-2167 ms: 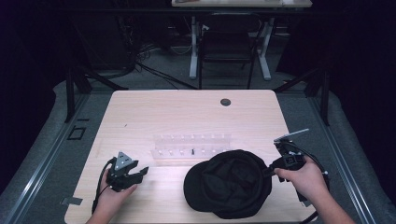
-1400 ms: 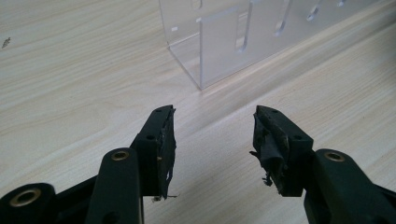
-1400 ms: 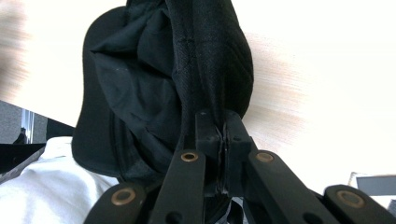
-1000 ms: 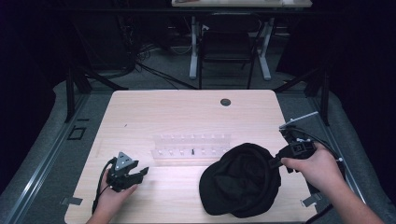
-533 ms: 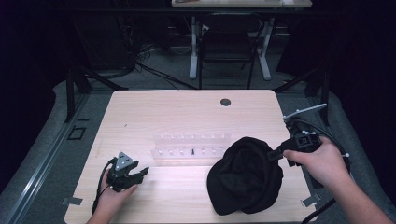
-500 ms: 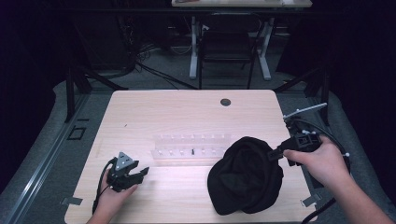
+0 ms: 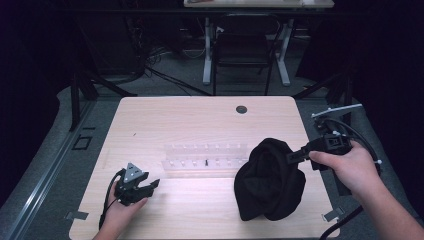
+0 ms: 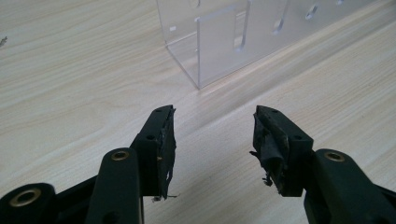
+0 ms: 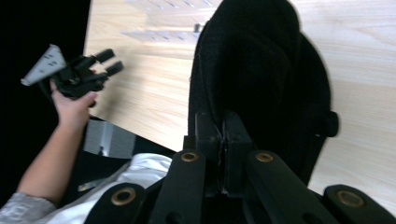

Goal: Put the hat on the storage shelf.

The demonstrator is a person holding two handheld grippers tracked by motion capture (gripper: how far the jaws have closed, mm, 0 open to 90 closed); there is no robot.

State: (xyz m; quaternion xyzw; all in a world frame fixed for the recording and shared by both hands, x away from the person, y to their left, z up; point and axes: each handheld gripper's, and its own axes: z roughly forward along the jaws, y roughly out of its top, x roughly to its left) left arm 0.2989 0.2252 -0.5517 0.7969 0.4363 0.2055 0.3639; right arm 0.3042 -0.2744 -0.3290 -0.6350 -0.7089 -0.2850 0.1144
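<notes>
- Left gripper (image 7: 152, 184): resting low on the near-left part of the wooden table (image 7: 200, 120), held by the left hand (image 7: 121, 210); position unchanged across all earlier frames.
- Left jaws: spread apart with bare tabletop between them, as seen in the left gripper view (image 8: 212, 135); worn black padding visible on the inner face of each jaw; nothing gripped.
- Clear plastic rack (image 7: 205, 159): lying across the table centre, just ahead of the left gripper; corner of the same rack (image 8: 224, 42) visible beyond the open jaws; no shift from earlier frames.
- Small dark round insert (image 7: 242, 109): set in the tabletop near the far edge; unchanged.
- Black cap (image 7: 270, 180): at the right-centre of the table, raised at its right side and hanging in a bunched, near-upright fold, lower edge at or near the table surface; contact cannot be confirmed. Earlier lying flat and wide, nearer the table centre; now pulled rightward, lifted and narrowed.
- Right gripper (image 7: 294, 156): past the right table edge, held by the right hand (image 7: 345, 167); higher and farther right than 2.2 s ago.
- Right jaws: pressed together on the edge of the cap fabric, confirmed in the right gripper view (image 9: 222, 135), with the cap (image 9: 261, 79) hanging beyond them.
</notes>
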